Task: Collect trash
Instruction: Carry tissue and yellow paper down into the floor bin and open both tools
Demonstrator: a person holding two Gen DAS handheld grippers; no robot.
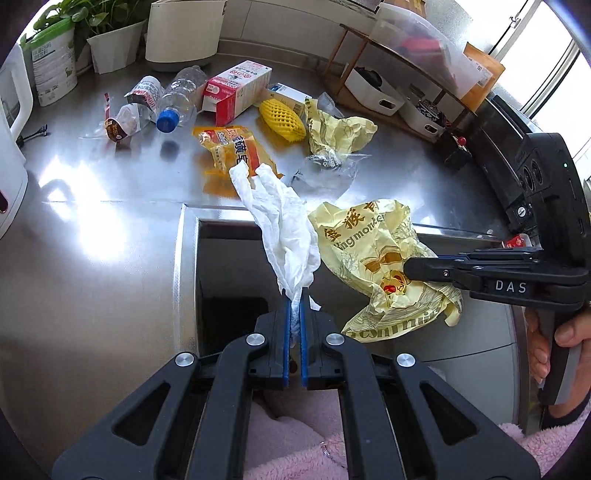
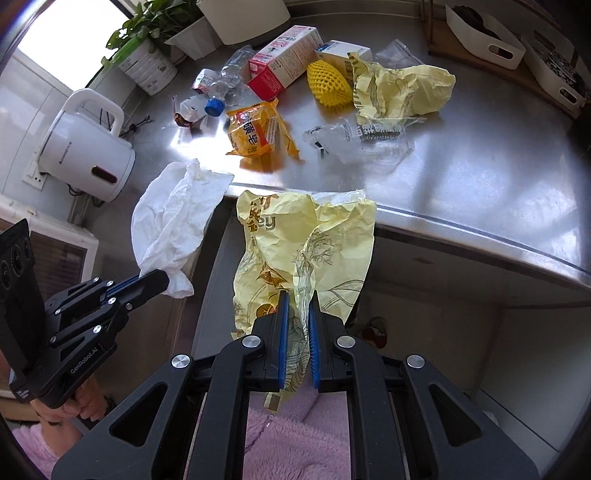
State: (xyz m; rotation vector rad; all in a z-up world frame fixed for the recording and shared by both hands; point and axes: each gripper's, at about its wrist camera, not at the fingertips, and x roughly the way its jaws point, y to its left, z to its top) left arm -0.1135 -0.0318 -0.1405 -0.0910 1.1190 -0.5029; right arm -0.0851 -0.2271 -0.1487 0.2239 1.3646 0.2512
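A crumpled white tissue is clamped between the fingers of the left gripper, and a yellow wrapper between those of the right gripper, both held off the steel surface. Beyond, more trash is scattered: an orange packet, a red carton.

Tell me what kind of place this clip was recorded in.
Most likely a home kitchen: a steel counter strewn with wrappers, a white electric kettle plugged in by the wall, and a wooden shelf holding storage bins. A potted plant stands at the back.
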